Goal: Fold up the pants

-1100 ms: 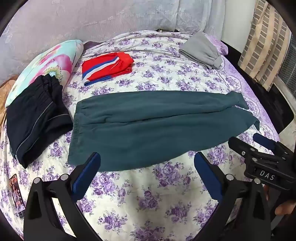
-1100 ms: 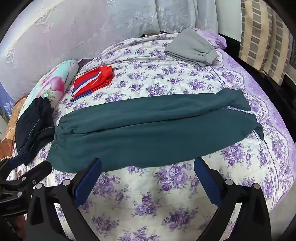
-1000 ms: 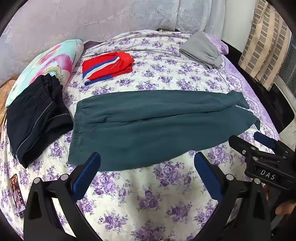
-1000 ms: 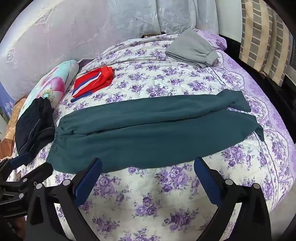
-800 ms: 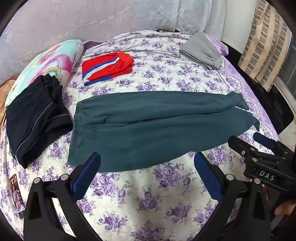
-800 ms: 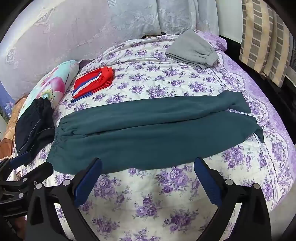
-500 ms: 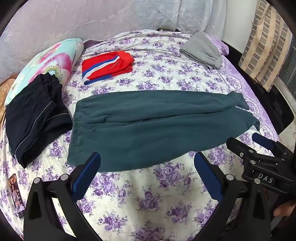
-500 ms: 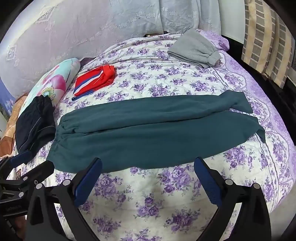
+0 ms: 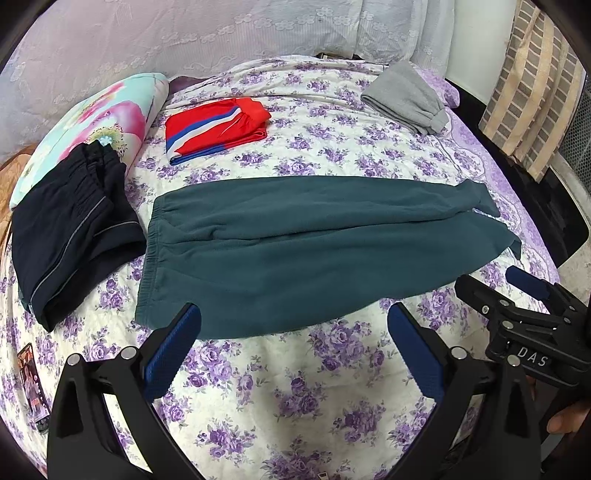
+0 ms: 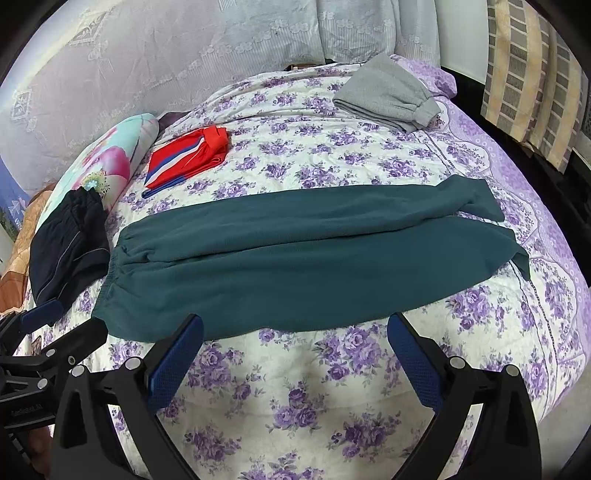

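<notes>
Crosswise, teal pants point(image 9: 314, 240) flat on bed point(image 9: 295, 387), waistband left, cuffs right, left gripper point(image 9: 293, 343), right gripper point(image 10: 295, 345), both spread apart.

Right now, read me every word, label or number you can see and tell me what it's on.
"DAS": white letters on the right gripper, seen from the left wrist view.
Faint lettering on the left gripper body in the right wrist view: too small to read.
Printed card on the bedspread: too blurred to read.

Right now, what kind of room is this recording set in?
Most likely a bedroom: a bed with a purple floral bedspread, a flowered pillow by lace curtains, and folded clothes around teal pants.
</notes>
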Demonstrator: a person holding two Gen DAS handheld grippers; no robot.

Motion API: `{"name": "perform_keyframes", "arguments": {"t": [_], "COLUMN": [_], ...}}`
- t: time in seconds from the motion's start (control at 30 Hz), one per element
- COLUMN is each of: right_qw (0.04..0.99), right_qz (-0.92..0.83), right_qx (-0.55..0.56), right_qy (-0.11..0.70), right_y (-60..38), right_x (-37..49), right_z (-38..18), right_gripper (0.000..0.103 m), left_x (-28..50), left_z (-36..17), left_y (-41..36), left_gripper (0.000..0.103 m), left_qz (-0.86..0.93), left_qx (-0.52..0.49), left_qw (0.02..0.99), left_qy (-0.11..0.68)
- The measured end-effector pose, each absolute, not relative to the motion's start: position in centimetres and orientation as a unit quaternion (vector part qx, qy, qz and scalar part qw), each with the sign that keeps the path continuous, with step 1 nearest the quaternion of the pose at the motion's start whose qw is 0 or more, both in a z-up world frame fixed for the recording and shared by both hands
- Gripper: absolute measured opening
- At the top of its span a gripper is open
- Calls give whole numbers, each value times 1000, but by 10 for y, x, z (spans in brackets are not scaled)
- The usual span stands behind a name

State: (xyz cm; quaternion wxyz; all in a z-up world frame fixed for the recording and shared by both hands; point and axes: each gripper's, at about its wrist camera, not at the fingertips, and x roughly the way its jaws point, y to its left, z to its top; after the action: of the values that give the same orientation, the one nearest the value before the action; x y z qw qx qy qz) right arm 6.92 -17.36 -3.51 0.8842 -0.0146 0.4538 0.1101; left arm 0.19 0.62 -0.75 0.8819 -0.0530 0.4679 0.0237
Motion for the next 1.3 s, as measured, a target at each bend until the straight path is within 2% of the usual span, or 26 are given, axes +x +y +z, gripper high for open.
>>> {"name": "perform_keyframes", "arguments": {"t": [1.3], "right_qw": [877], "right_qz": [104], "right_qx": [-20], "right_qy": [468], "right_y": [-170], "right_x": [70], "right_z": [-39], "right_gripper": [99], "left_x": [7], "left_z": [-11], "left_y": [2], "left_gripper": [98], "left_qz": [19], "left_qx": [-54], "left_qw": [877], "left_qy": [477]}}
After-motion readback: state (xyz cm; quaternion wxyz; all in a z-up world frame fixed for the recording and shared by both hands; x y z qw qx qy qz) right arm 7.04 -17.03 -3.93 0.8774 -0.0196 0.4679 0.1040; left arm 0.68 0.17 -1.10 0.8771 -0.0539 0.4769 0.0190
